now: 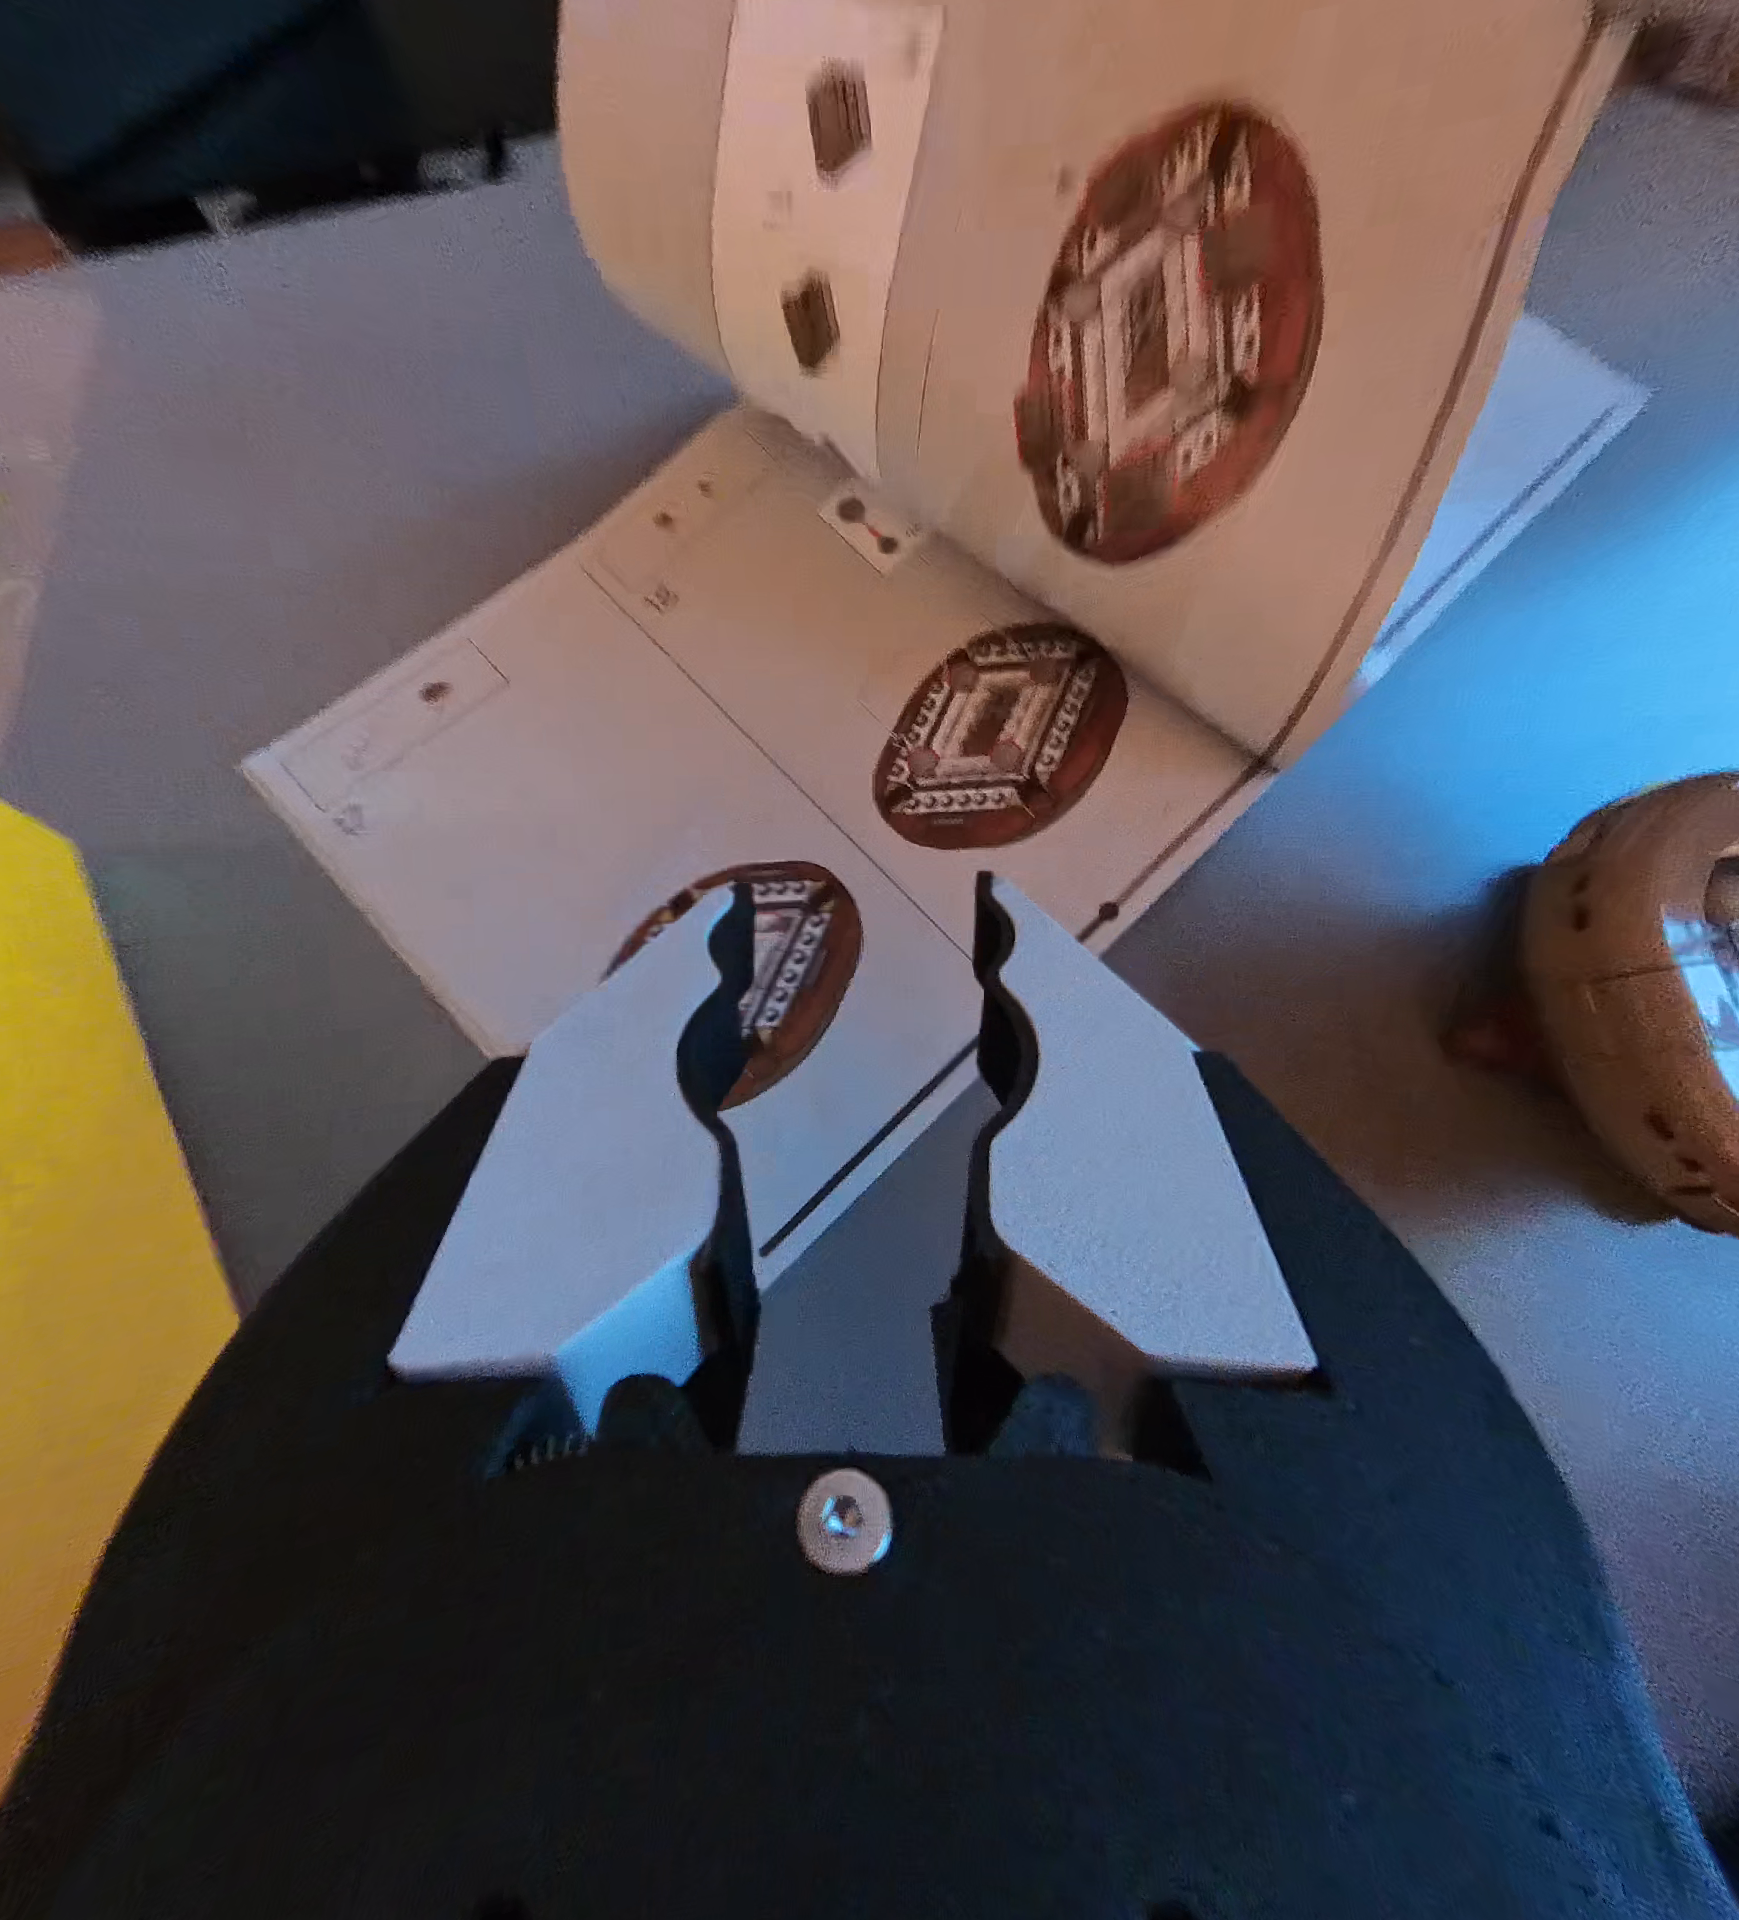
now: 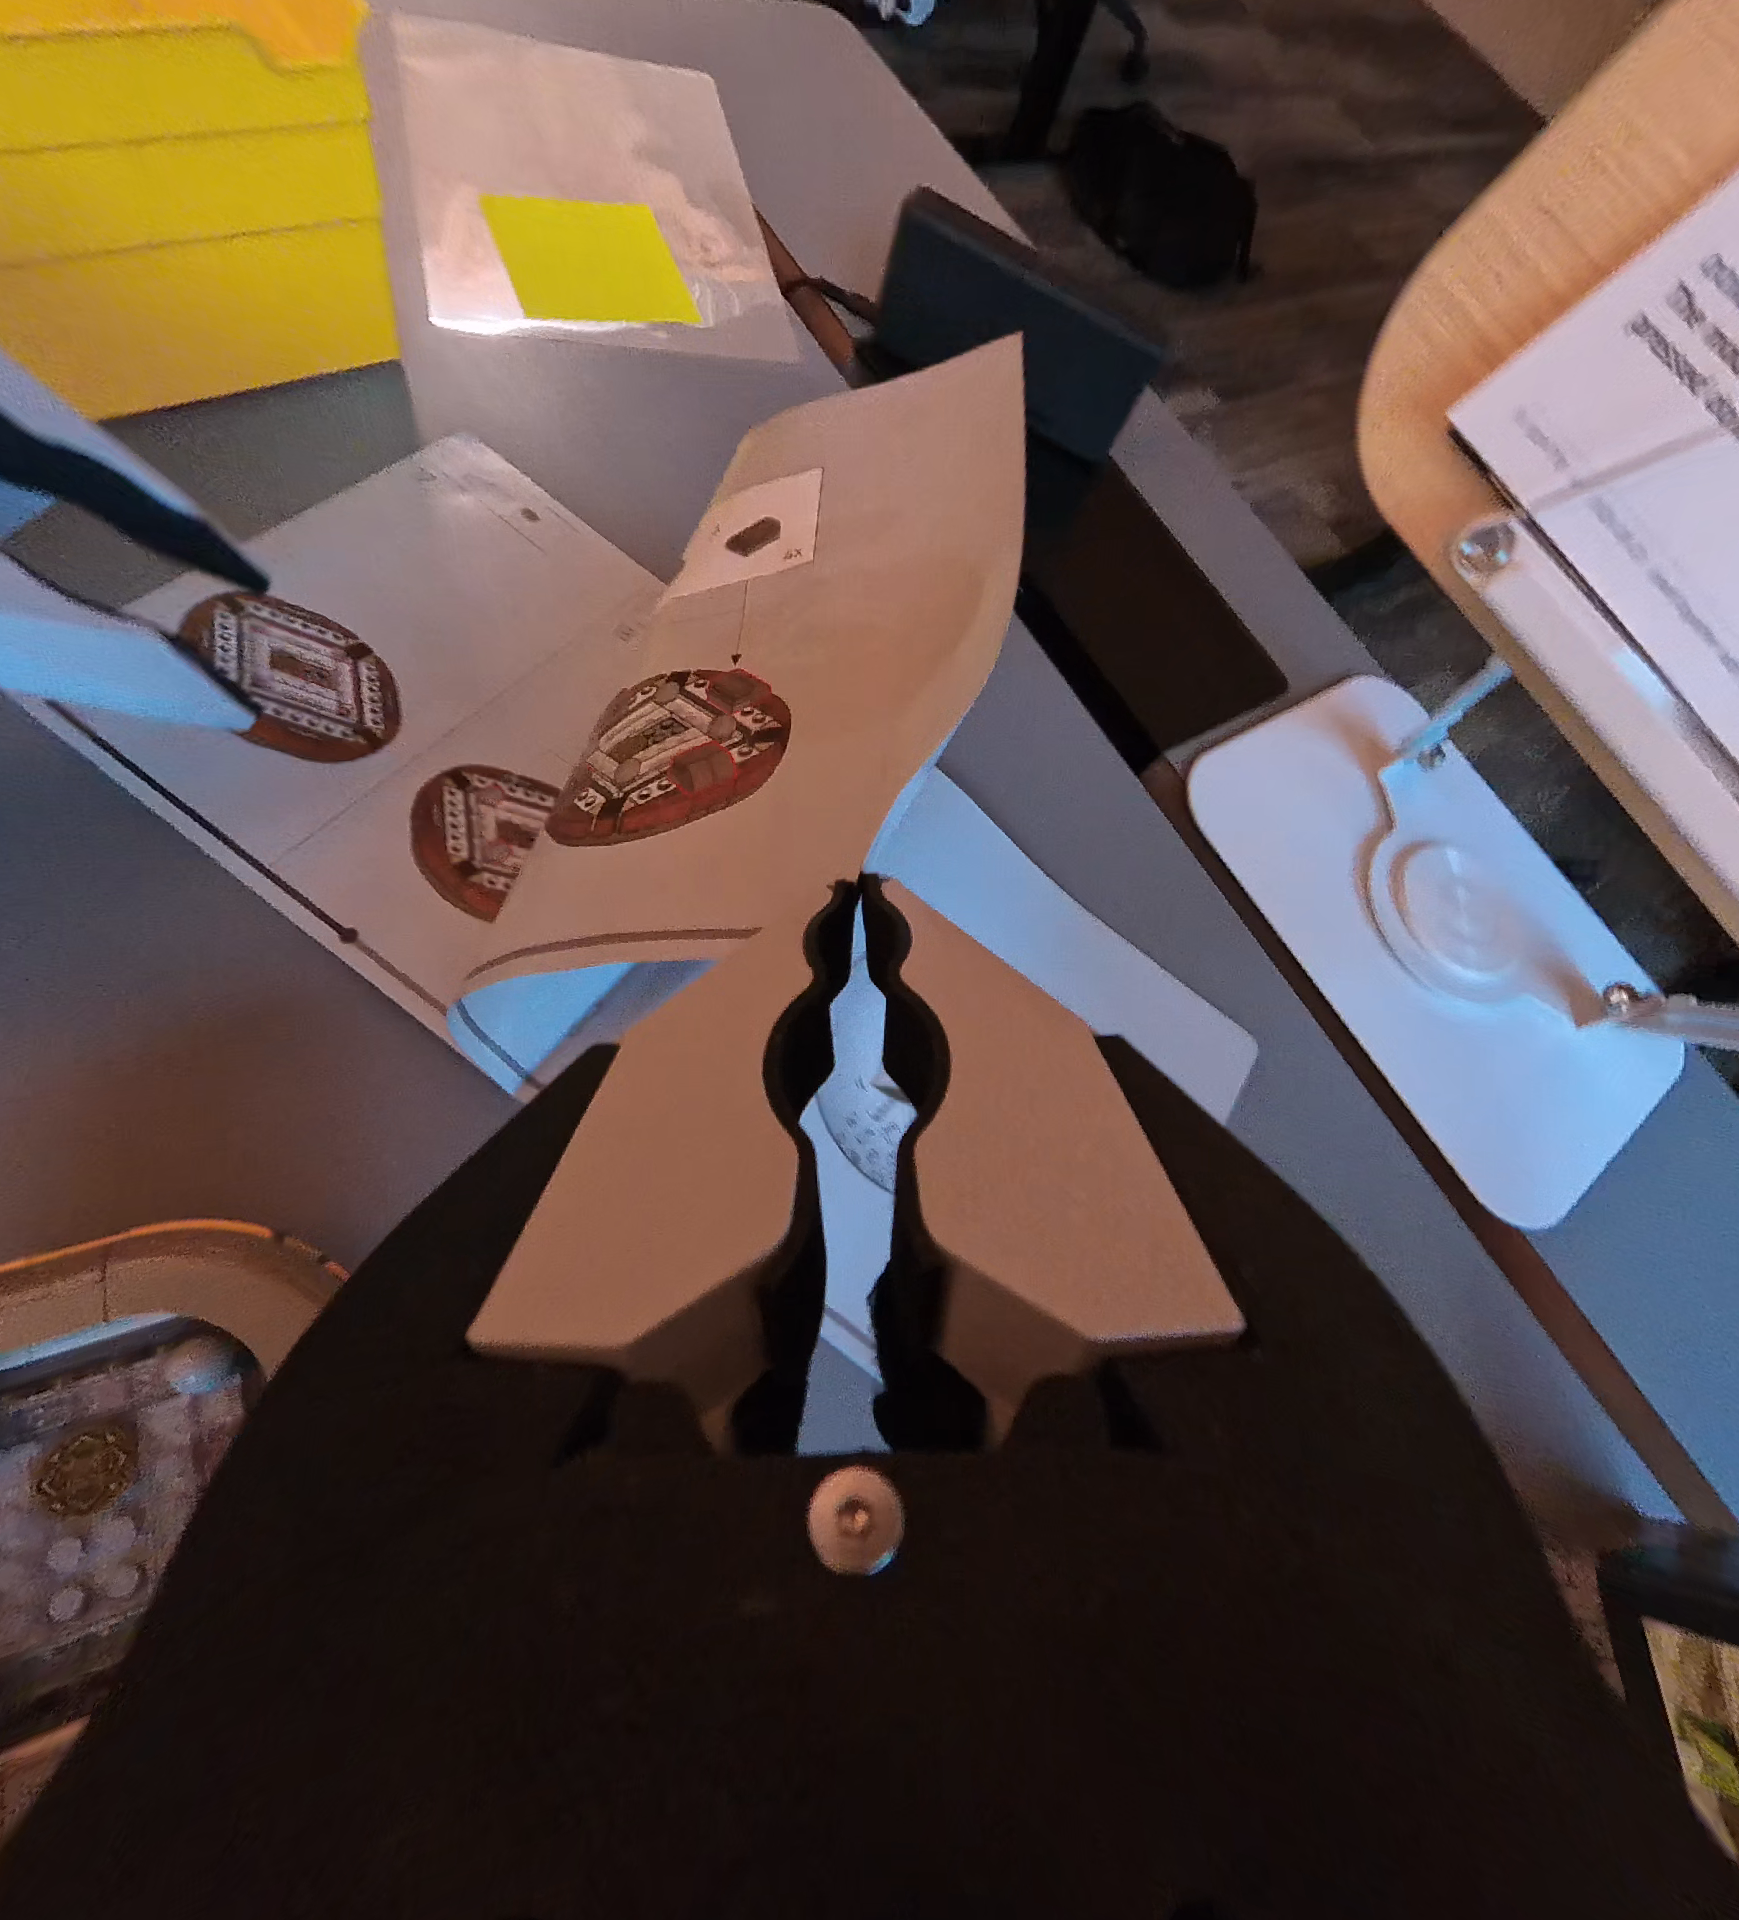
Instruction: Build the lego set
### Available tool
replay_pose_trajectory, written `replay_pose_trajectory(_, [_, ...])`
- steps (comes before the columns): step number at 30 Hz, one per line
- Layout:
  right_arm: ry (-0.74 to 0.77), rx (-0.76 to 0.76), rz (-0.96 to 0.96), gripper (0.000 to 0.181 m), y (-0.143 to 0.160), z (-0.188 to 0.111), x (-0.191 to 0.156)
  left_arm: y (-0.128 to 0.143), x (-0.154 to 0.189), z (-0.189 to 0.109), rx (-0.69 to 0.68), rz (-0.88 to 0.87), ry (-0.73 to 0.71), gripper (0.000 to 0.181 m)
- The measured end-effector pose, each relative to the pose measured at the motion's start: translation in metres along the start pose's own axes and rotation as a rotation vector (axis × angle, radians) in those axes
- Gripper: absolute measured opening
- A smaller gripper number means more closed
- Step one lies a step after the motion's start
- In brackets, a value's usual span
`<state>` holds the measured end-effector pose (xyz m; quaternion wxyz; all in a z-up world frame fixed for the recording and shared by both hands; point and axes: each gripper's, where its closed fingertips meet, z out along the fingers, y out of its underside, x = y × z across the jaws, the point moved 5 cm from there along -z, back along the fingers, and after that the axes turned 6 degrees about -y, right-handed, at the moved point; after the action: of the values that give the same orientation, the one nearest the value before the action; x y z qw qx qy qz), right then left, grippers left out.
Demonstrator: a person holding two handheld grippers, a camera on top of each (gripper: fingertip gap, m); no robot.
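At centre frame the right hand-held gripper [image 2: 860, 883] was clenched on the lifted page [image 2: 875, 582] of the instruction booklet [image 1: 574, 748] lying on the table [image 1: 273, 436], the left hand-held gripper [image 1: 860, 904] hung released over the flat page, and the lego model [image 1: 1675, 997] sat at right; I'd turn it slowly, pinning the flat page.

Small print sat on open white paper building booklet [image 2: 491, 623] and white printed sheet on clear stand [image 2: 1675, 436].

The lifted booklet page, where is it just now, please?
In the right wrist view the lifted page is pinched in the right gripper, curling above the open instruction booklet.
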<state>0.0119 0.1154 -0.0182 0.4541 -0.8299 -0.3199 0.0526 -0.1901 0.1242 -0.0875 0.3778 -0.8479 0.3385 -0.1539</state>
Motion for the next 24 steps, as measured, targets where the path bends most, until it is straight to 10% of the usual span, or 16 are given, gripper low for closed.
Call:
replay_pose_trajectory(17, [0.01,-0.181,0.074,0.0,0.033,-0.006,0.025,0.03,-0.021,0.021,-0.235,-0.101,-0.09,0.128])
replay_pose_trajectory(24, [0.0,-0.205,0.098,0.001,0.04,-0.004,0.028,0.031,-0.02,0.023,-0.254,0.002,-0.149,0.107])
